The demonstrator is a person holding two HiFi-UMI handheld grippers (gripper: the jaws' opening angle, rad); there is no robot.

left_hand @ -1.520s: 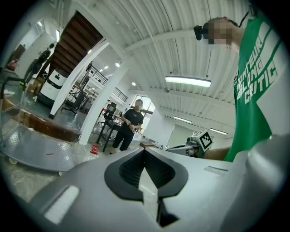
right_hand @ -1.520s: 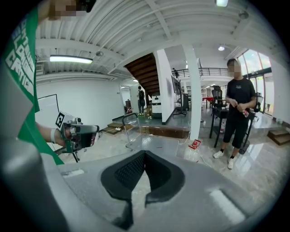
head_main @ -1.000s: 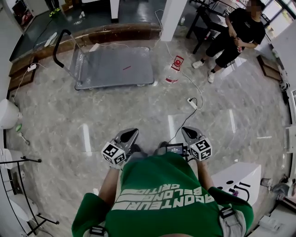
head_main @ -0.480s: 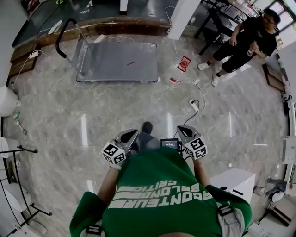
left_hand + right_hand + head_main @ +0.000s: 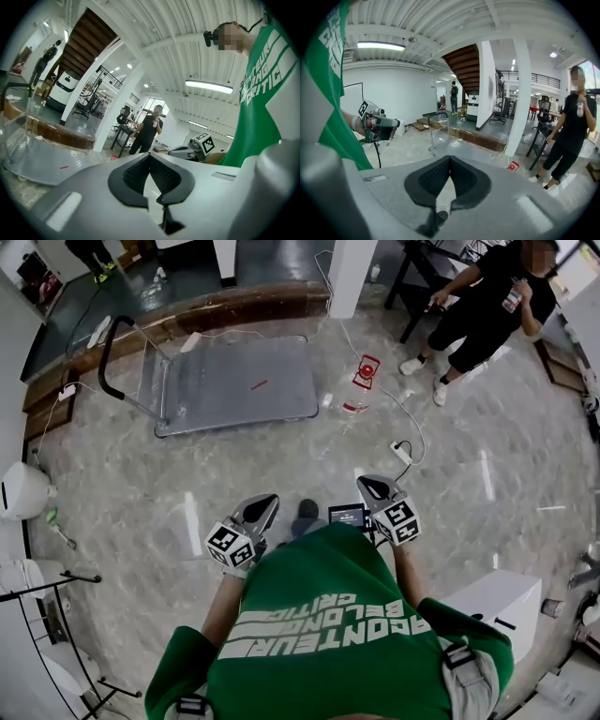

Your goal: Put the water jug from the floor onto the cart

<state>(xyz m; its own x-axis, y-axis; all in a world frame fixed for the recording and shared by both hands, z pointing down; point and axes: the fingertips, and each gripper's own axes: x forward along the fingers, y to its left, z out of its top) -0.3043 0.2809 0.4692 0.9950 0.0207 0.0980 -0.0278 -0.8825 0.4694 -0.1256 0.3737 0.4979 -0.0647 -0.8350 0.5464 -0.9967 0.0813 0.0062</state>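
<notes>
Clear plastic water jug with a red cap and handle (image 5: 359,381) is standing on the pale marble floor (image 5: 469,474), well ahead of both grippers and apart from them. It looks upright, with its red top facing up.

Furthest left, the grey flat-bed cart with a black push handle (image 5: 234,381) is lying ahead of the left gripper (image 5: 265,505) and slightly to its left. The jug is sitting just beside the cart's right edge.

The left gripper is pointing roughly level, with its jaws meeting at the tips and nothing between them. The right gripper (image 5: 370,488) is tilting somewhat downward, its jaws likewise pressing together and carrying nothing.

The jug is lying nearly straight ahead of the right gripper, so that hand seems the nearer one. The left gripper would be reaching across to its own right. Both would need their jaws opening before any grasp.

Further right, a person in black clothes (image 5: 483,306) is standing beyond the jug, well apart from it.
</notes>
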